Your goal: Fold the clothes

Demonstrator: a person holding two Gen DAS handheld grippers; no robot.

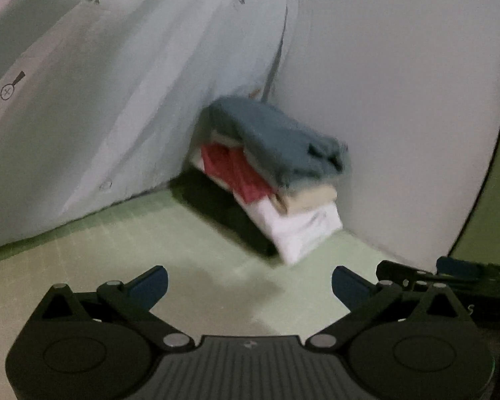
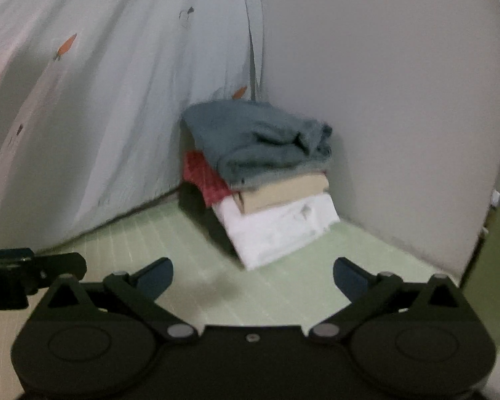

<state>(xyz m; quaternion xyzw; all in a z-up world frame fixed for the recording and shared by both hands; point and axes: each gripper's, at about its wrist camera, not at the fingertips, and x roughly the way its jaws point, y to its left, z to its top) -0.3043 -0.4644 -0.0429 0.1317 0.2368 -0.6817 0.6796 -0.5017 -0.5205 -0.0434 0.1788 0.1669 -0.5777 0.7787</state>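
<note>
A stack of folded clothes stands in the corner on a green mat (image 1: pixel 183 240). A grey-blue garment (image 1: pixel 276 140) lies on top, over red (image 1: pixel 236 173), beige (image 1: pixel 306 200) and white (image 1: pixel 303 230) pieces. The same stack shows in the right wrist view: grey-blue garment (image 2: pixel 260 140), red (image 2: pixel 203 176), beige (image 2: pixel 283 193), white (image 2: pixel 276 230). My left gripper (image 1: pixel 250 286) is open and empty, short of the stack. My right gripper (image 2: pixel 253 275) is open and empty, also short of it. The right gripper (image 1: pixel 450 276) shows at the right edge of the left wrist view.
A pale sheet with carrot prints (image 1: pixel 116 83) hangs on the left behind the stack and also shows in the right wrist view (image 2: pixel 116 100). A plain grey wall (image 1: pixel 383 100) stands on the right. The left gripper's body (image 2: pixel 16 273) shows at the left edge of the right wrist view.
</note>
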